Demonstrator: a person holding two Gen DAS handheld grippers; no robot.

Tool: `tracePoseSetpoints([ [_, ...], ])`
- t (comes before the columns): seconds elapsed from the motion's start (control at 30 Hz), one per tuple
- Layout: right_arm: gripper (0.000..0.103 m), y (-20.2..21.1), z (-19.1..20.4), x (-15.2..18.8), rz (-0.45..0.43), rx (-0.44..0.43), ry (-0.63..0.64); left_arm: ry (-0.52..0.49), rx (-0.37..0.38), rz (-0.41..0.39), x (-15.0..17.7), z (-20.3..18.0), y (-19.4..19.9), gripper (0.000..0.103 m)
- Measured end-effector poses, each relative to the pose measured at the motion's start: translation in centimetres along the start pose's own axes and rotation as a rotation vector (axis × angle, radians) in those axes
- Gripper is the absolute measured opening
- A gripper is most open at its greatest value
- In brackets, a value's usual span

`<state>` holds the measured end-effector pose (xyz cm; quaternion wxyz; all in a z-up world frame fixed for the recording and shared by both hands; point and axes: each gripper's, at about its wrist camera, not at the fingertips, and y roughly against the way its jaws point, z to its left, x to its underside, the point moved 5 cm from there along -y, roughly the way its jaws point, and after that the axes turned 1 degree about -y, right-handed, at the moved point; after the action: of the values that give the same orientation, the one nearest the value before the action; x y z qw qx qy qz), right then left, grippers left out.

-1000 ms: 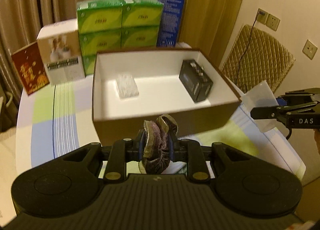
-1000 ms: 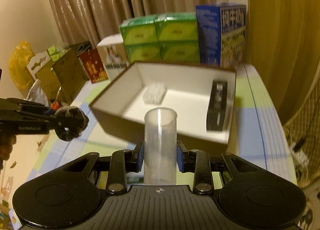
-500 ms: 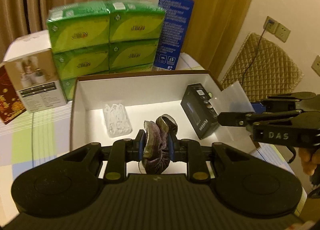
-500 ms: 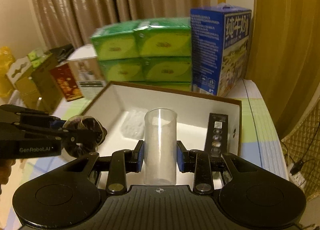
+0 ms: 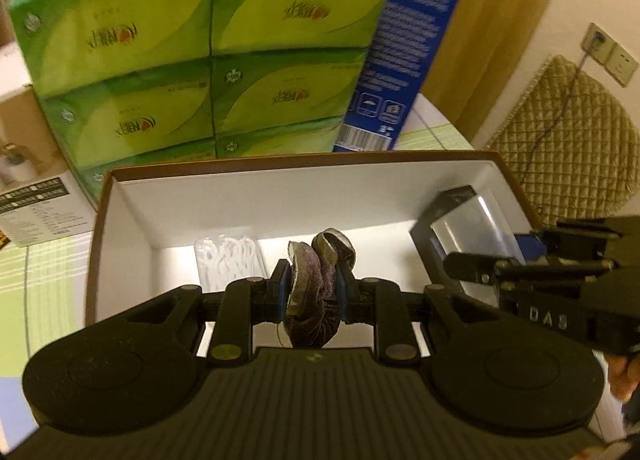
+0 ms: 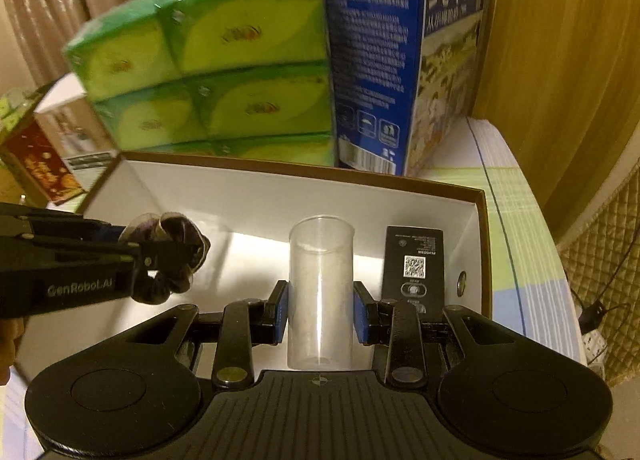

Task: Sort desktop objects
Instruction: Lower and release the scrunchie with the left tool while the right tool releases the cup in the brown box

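— Left tongs? 
— Clamped on a dark purple scrunchie, above the open white box on the table.
— Right tongs? 
— Gripping a clear plastic cup over the same box, beside a black carton.

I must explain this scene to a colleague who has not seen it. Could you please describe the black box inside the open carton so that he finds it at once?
Start at the open carton with brown rim and white inside, in front of the green packs. The black box lies flat by its right wall. It is the only dark item on the floor there and shows a white QR code; the clear packet is pale.
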<state>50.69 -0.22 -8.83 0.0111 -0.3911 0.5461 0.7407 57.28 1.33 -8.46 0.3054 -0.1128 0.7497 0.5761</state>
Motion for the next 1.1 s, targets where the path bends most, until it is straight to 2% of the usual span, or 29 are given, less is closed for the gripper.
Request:
tracePoseSetpoints([
  [0.23, 0.03, -2.5, -0.9, -0.5, 0.031, 0.029, -0.004, 0.02, -0.011, 0.033, -0.5, 0.5, -3.9, 0.019],
  [0.5, 0.03, -3.8, -1.7, -0.4, 0.045, 0.038, -0.009, 0.047, -0.008, 0.025, -0.8, 0.9, -5.8, 0.022],
  [0.7, 0.03, -4.1, -1.6, -0.4, 0.046, 0.036, -0.01, 0.056, -0.02, 0.019, -1.2, 1.3, -6.1, 0.03],
  [0.83, 0.03, -4.3, -1.5, -0.5, 0.046, 0.038, -0.001, 0.055, -0.017, 0.008, -1.5, 1.3, -5.8, 0.048],
  [1.1, 0.03, -4.2, -1.5, -0.7, 0.015, 0.04, 0.003, 0.041, -0.029, -0.014, -2.0, 1.4, -4.7, 0.053],
])
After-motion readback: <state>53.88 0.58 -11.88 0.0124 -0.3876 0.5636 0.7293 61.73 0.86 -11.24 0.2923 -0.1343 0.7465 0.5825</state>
